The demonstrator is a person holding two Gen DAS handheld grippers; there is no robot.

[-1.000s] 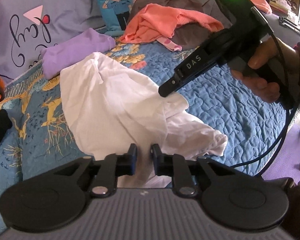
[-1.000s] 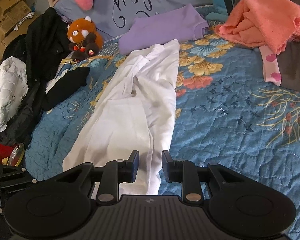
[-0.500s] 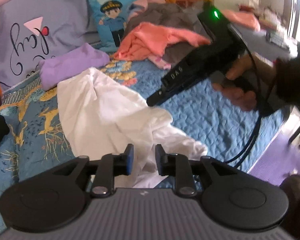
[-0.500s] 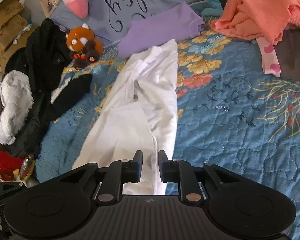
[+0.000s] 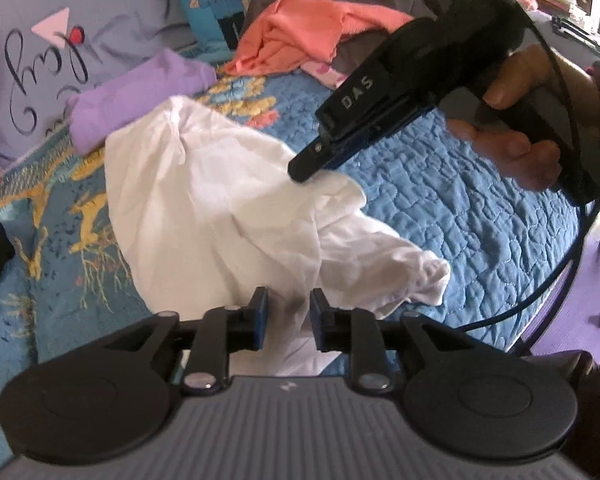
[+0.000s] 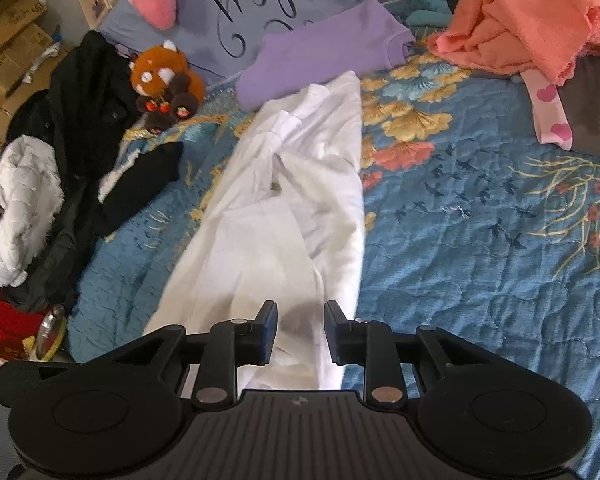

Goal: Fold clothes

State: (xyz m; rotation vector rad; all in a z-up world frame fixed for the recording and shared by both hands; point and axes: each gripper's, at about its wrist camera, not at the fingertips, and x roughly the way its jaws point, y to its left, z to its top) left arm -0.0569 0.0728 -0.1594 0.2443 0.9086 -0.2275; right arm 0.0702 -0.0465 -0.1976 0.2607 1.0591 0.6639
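Your white garment [image 6: 292, 208] lies crumpled and unfolded, running from the lower centre of the right wrist view up toward the folded purple top [image 6: 324, 46]; judging by that, the folding has barely begun. Your left gripper [image 5: 286, 322] is closing with white cloth between its jaws, not yet pinched. Your right gripper [image 6: 300, 330] is opening, cloth between its jaws too, pads clear. To the right, the blue quilt [image 6: 480, 240] is bare; black clothes [image 6: 80, 120] crowd the left edge.
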